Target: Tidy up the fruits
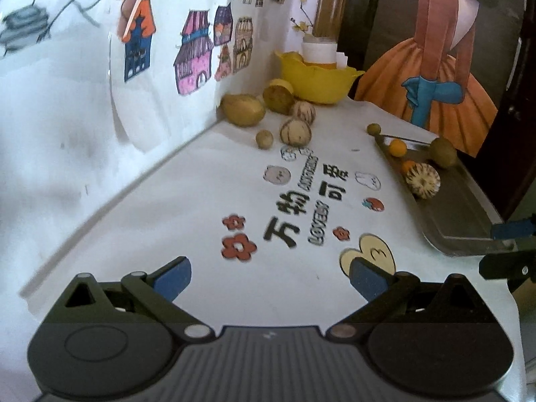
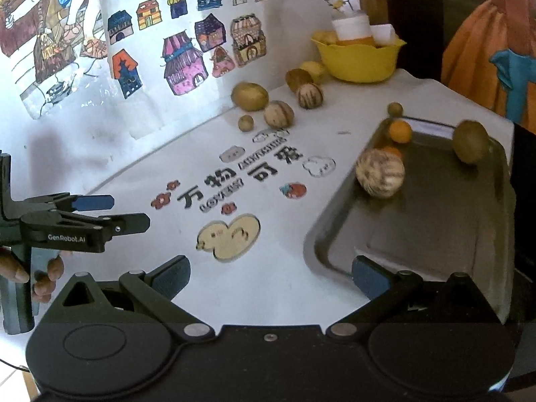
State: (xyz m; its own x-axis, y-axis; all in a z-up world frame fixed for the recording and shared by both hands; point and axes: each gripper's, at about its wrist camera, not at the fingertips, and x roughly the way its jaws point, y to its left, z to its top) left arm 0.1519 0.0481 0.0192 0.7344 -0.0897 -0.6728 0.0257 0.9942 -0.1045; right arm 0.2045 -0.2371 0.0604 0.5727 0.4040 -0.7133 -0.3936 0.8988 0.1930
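Left gripper (image 1: 269, 279) and right gripper (image 2: 269, 278) both hover low over the near part of the white printed table cover (image 1: 207, 181), fingers spread wide apart and holding nothing. On the right, the metal tray (image 2: 435, 234) carries a striped melon (image 2: 380, 172), a small orange (image 2: 400, 131) and a green fruit (image 2: 470, 140) at its far end. At the far wall, left of the yellow bowl (image 2: 360, 62), loose fruit lies on the cover: a large pear-shaped fruit (image 1: 243, 110), two striped melons (image 1: 295, 131) and a small round fruit (image 1: 264, 139)
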